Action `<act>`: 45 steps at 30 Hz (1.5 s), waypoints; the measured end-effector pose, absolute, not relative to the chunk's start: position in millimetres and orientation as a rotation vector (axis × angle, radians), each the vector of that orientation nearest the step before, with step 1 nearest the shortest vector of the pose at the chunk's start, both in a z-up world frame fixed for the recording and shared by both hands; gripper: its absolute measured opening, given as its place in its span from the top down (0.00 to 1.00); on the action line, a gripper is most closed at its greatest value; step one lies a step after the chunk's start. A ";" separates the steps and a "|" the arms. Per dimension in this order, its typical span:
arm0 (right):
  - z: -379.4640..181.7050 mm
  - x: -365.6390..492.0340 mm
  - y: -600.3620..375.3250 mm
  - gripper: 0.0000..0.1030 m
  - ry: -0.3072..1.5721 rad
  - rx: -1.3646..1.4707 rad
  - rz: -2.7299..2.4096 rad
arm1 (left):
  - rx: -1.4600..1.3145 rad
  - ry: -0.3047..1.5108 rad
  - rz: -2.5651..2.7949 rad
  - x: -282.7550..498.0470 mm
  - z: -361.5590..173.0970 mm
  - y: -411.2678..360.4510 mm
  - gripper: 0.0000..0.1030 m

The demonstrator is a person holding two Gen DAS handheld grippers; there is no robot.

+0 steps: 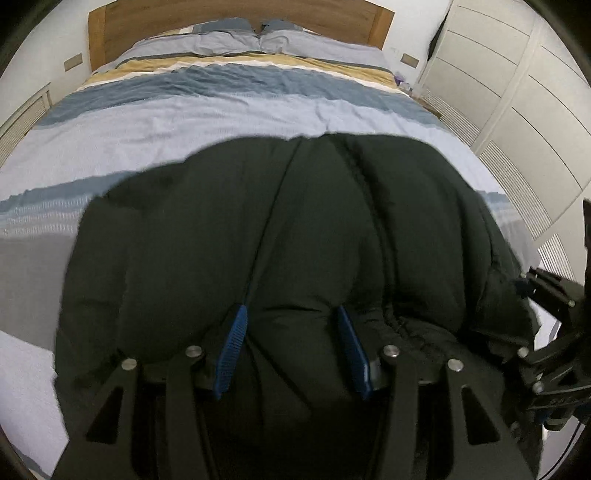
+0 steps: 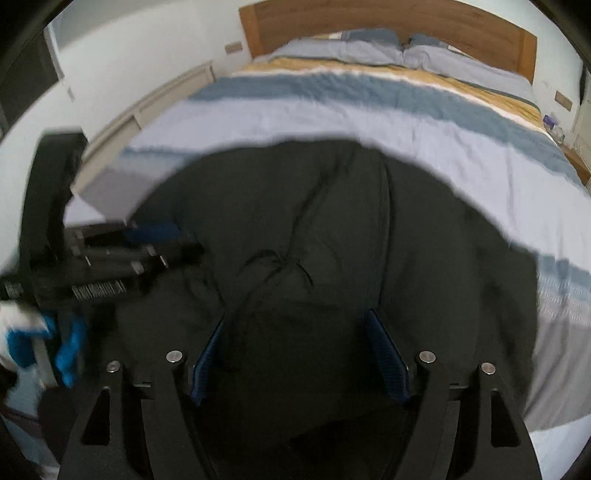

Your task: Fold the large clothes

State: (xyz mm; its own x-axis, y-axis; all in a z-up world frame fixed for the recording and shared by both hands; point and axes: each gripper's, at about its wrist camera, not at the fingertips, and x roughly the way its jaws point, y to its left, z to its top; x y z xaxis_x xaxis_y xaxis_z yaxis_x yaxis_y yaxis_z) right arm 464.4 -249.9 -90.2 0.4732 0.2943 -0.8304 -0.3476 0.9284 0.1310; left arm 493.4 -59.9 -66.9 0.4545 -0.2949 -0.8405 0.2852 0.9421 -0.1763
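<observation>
A big black padded jacket (image 1: 295, 229) lies bunched on the near part of a bed and fills the lower half of both views; it also shows in the right wrist view (image 2: 314, 229). My left gripper (image 1: 291, 314) has its blue pads (image 1: 232, 350) pressed on a thick fold of the jacket between them. My right gripper (image 2: 299, 321) has its blue pads (image 2: 388, 354) on either side of another thick fold of it. Each gripper shows at the edge of the other's view, the right one (image 1: 546, 332) and the left one (image 2: 110, 266).
The bed (image 1: 221, 122) has a duvet striped in lilac, blue and mustard, with two pillows (image 1: 258, 40) under a wooden headboard (image 1: 240, 14). White wardrobe doors (image 1: 517, 92) stand to the right of the bed. A low white unit (image 2: 155, 107) stands to the left.
</observation>
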 end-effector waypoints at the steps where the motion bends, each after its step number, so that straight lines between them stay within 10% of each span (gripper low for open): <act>1: -99.0 457.2 -251.6 0.29 1.002 -0.063 0.386 | -0.002 1.031 -0.356 487.6 -71.4 -61.1 0.51; 27: -22.4 417.3 -279.5 0.29 0.880 -0.029 0.365 | 0.016 0.940 -0.376 464.8 -4.5 -64.6 0.48; 45: -114.0 448.3 -275.6 0.29 1.074 -0.027 0.280 | 0.076 1.025 -0.274 448.8 -64.3 -69.5 0.42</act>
